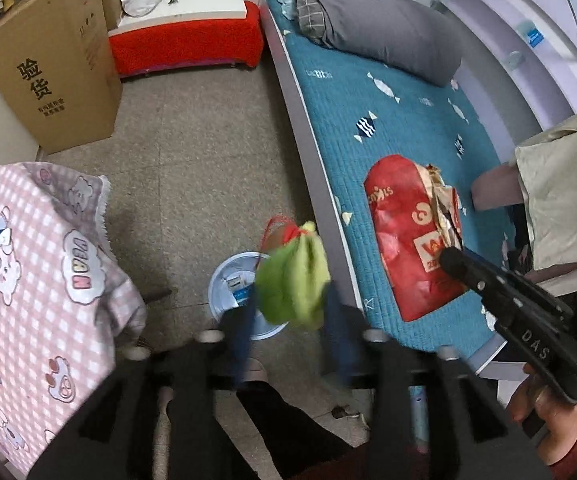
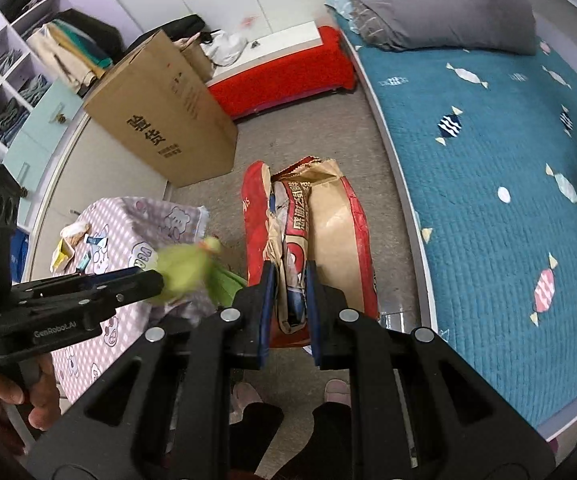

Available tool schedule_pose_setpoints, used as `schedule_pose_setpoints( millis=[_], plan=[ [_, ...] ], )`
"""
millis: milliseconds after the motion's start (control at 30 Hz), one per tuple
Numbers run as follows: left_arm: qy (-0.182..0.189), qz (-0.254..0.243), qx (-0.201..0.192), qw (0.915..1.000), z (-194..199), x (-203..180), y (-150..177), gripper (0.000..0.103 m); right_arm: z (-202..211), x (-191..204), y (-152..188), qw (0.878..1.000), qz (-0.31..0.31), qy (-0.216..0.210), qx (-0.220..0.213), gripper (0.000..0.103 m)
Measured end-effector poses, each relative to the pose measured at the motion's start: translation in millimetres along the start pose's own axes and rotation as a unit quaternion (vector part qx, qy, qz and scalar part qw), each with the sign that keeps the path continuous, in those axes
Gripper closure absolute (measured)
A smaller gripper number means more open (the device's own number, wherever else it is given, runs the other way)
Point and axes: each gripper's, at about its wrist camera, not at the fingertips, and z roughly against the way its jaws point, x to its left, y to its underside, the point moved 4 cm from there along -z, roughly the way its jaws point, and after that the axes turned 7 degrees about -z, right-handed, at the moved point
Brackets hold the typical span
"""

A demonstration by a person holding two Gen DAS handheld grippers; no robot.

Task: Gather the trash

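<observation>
My left gripper [image 1: 290, 300] is shut on a crumpled green wrapper with a red tie [image 1: 292, 276], held in the air above a pale blue bin [image 1: 224, 280] on the floor. The wrapper also shows blurred in the right wrist view [image 2: 186, 270], at the tip of the left gripper [image 2: 156, 280]. My right gripper [image 2: 288, 280] is shut on the rim of a red and brown paper bag [image 2: 328, 232], holding it up. In the left wrist view the bag [image 1: 400, 236] hangs in front of the bed, with the right gripper [image 1: 454, 258] at its edge.
A table with a pink checked cloth [image 1: 48, 264] carries small scraps [image 2: 68, 248]. A large cardboard box [image 1: 56, 76] and a red bench [image 1: 184, 40] stand further back. A bed with a teal cover [image 2: 488, 160] and a grey duvet [image 2: 440, 8] is on the right.
</observation>
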Motion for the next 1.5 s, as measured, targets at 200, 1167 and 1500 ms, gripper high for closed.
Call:
schedule_pose_setpoints(
  millis=[200,1167,1500],
  plan=[
    [-0.022,0.017,0.009,0.9996,-4,0,-4,0.031,-2,-6,8,1.000,-0.004,-0.005,0.008,0.088],
    [-0.074,0.061,-0.006,0.9954,30,38,24,0.029,-30,27,21,0.998,0.030,-0.032,0.054,0.046],
    [-0.080,0.088,-0.010,0.9928,40,59,38,0.029,-36,58,26,0.996,0.061,-0.036,0.059,0.046]
  ],
)
